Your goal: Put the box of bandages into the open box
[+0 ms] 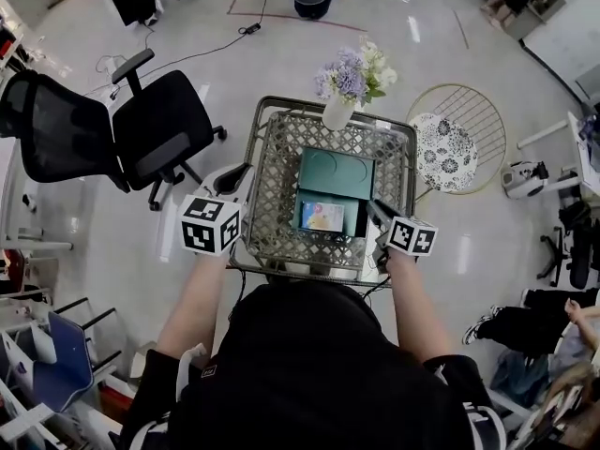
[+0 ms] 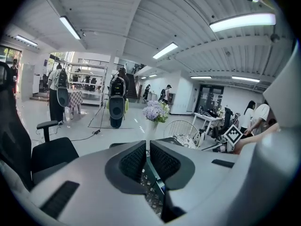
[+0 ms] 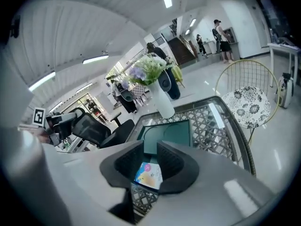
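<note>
The box of bandages [image 1: 322,217], small with a colourful printed face, lies flat in the near half of the open teal box [image 1: 361,216]. The teal lid [image 1: 337,172] is folded back behind it. My right gripper [image 1: 375,212] hovers just right of the bandage box, jaws partly apart. In the right gripper view the bandage box [image 3: 148,175] shows through the gap of that gripper [image 3: 150,152], lying below it; no pad visibly presses on it. My left gripper [image 1: 242,174] is at the table's left edge. Its pads [image 2: 134,161] are almost together with nothing between them.
The teal box rests on a glass-topped wicker table [image 1: 281,111]. A white vase of flowers [image 1: 352,82] stands at the table's far edge. A round wire stand with a patterned cushion [image 1: 459,139] is to the right, a black office chair [image 1: 141,129] to the left.
</note>
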A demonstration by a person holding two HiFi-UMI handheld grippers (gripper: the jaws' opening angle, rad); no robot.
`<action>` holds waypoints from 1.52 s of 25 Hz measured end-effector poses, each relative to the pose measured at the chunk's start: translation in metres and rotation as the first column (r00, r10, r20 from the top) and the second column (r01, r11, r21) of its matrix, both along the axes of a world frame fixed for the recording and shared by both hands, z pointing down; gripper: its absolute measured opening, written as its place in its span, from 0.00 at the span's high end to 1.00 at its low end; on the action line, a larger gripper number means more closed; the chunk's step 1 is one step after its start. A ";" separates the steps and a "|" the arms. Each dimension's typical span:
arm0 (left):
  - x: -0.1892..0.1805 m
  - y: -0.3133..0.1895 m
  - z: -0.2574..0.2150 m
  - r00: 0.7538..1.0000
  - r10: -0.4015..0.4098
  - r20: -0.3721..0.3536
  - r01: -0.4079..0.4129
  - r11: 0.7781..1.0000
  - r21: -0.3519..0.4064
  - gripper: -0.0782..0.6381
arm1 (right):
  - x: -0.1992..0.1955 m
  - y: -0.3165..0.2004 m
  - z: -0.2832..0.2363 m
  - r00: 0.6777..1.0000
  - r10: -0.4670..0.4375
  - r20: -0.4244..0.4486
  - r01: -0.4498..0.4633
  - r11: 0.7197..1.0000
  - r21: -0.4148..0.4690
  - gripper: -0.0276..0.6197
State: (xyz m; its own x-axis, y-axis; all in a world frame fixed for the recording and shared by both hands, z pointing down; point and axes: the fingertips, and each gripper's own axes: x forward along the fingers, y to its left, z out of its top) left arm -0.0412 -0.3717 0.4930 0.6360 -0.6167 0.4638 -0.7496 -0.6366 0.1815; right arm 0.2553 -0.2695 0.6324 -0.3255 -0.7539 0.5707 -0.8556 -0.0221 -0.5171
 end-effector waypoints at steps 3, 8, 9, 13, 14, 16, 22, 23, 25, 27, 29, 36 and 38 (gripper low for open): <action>0.007 -0.004 -0.010 0.999 0.043 -0.005 -0.043 0.998 0.040 0.85 | 0.002 0.007 -0.029 0.998 -0.020 -0.056 0.024 0.998 0.061 0.83; 0.026 -0.007 -0.030 0.993 0.116 -0.016 -0.114 0.988 0.106 0.85 | -0.014 0.013 -0.090 0.990 -0.097 -0.107 0.116 0.975 0.190 0.86; 0.031 -0.005 -0.035 0.992 0.128 -0.022 -0.124 0.985 0.116 0.85 | -0.018 0.015 -0.101 0.985 -0.119 -0.127 0.144 0.967 0.211 0.87; 0.045 0.006 -0.056 0.987 0.150 -0.051 -0.141 0.978 0.152 0.85 | -0.024 0.019 -0.147 0.974 -0.145 -0.173 0.193 0.933 0.305 0.89; 0.047 0.010 -0.059 0.987 0.150 -0.052 -0.140 0.978 0.157 0.85 | -0.023 0.022 -0.159 0.975 -0.142 -0.173 0.193 0.923 0.333 0.89; 0.050 0.019 -0.066 0.989 0.143 -0.043 -0.134 0.977 0.168 0.85 | -0.021 0.026 -0.182 0.976 -0.137 -0.170 0.195 0.899 0.393 0.91; 0.068 0.047 -0.097 0.992 0.088 -0.089 -0.069 0.980 0.188 0.85 | -0.005 0.048 -0.235 0.979 -0.115 -0.166 0.188 0.816 0.547 0.94; 0.074 0.054 -0.102 0.992 0.087 -0.093 -0.068 0.979 0.192 0.85 | -0.002 0.054 -0.242 0.978 -0.110 -0.177 0.193 0.800 0.568 0.94; 0.085 0.065 -0.109 0.993 0.087 -0.086 -0.068 0.977 0.204 0.85 | 0.008 0.067 -0.255 0.976 -0.094 -0.199 0.197 0.774 0.602 0.94; 0.092 0.075 -0.115 0.994 0.074 -0.076 -0.056 0.975 0.214 0.85 | 0.022 0.079 -0.265 0.975 -0.070 -0.209 0.189 0.753 0.630 0.94; 0.097 0.084 -0.118 0.996 0.053 -0.067 -0.037 0.974 0.225 0.85 | 0.036 0.090 -0.274 0.976 -0.048 -0.214 0.180 0.732 0.657 0.94; 0.114 0.108 -0.126 0.998 0.000 -0.060 0.016 0.967 0.256 0.85 | 0.063 0.107 -0.294 0.972 -0.056 -0.227 0.204 0.676 0.708 0.95; 0.118 0.114 -0.127 0.998 -0.005 -0.060 0.020 0.966 0.259 0.85 | 0.065 0.108 -0.293 0.973 -0.064 -0.221 0.205 0.678 0.706 0.95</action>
